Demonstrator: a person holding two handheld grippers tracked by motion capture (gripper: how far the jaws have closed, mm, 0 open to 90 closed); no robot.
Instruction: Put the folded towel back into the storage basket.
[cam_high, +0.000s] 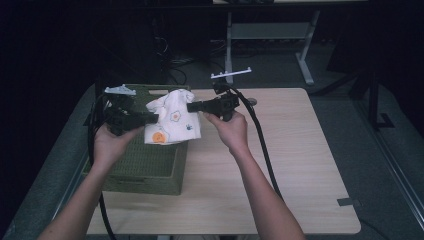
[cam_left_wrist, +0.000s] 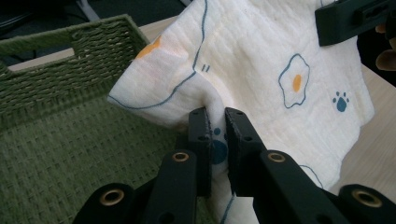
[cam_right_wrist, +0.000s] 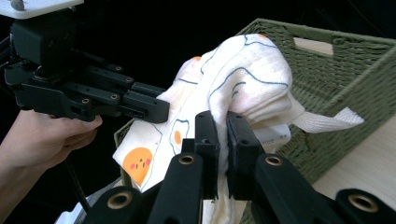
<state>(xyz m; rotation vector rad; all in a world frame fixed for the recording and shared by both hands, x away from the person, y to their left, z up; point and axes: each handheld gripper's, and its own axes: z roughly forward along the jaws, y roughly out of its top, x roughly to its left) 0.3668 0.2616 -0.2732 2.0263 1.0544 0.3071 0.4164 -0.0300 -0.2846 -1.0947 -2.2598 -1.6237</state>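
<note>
A white cloth (cam_high: 172, 120) printed with fried eggs, paw marks and an orange face hangs in the air between both grippers, over the right edge of a green woven basket (cam_high: 145, 165). My left gripper (cam_high: 155, 118) is shut on the cloth's left side; its jaws pinch a fold of the cloth (cam_left_wrist: 261, 70). My right gripper (cam_high: 190, 106) is shut on the upper right part, and its jaws clamp a bunched fold of the cloth (cam_right_wrist: 243, 79). The left gripper (cam_right_wrist: 161, 112) shows across from it, held by a hand.
The basket (cam_left_wrist: 56, 140) sits at the table's left side; the part of its floor in view is bare. Its far wall (cam_right_wrist: 336, 70) has a handle slot. The light wooden table (cam_high: 300, 165) stretches to the right. Black cables trail from both grippers.
</note>
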